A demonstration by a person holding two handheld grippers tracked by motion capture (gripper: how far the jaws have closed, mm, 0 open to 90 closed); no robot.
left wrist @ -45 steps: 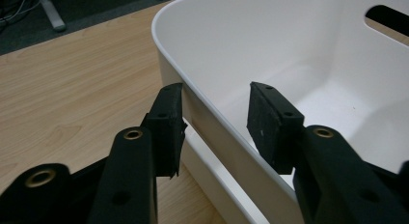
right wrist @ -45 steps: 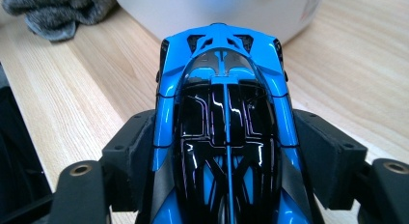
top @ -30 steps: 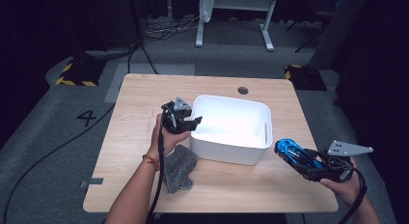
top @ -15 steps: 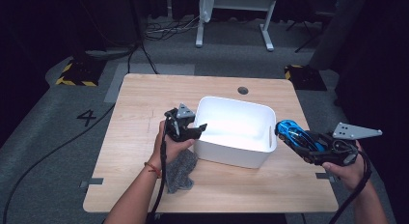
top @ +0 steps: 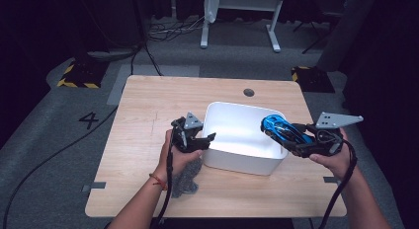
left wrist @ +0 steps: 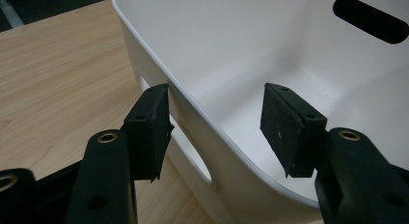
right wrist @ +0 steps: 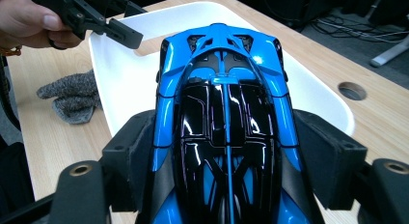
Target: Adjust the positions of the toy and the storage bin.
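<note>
Blue toy car [top: 281,130]: clamped in right tongs [top: 291,138], above white plastic bin [top: 232,160] rim, not yet dropped in.
Left tongs [left wrist: 217,127]: just opened, straddling bin's near wall without pressing.
Left: grey knitted cloth [top: 187,177] beside bin.

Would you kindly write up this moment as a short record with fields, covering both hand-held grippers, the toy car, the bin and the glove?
Right hand-held gripper: shut on the blue toy car, held above the bin's right rim
Left hand-held gripper: jaws have just been opening; they straddle the bin's left wall, pads off it
White bin: on the wooden table, nothing inside
Grey glove: on the table beside the bin, under the left hand
Likely next move: lower the car into the bin
</note>
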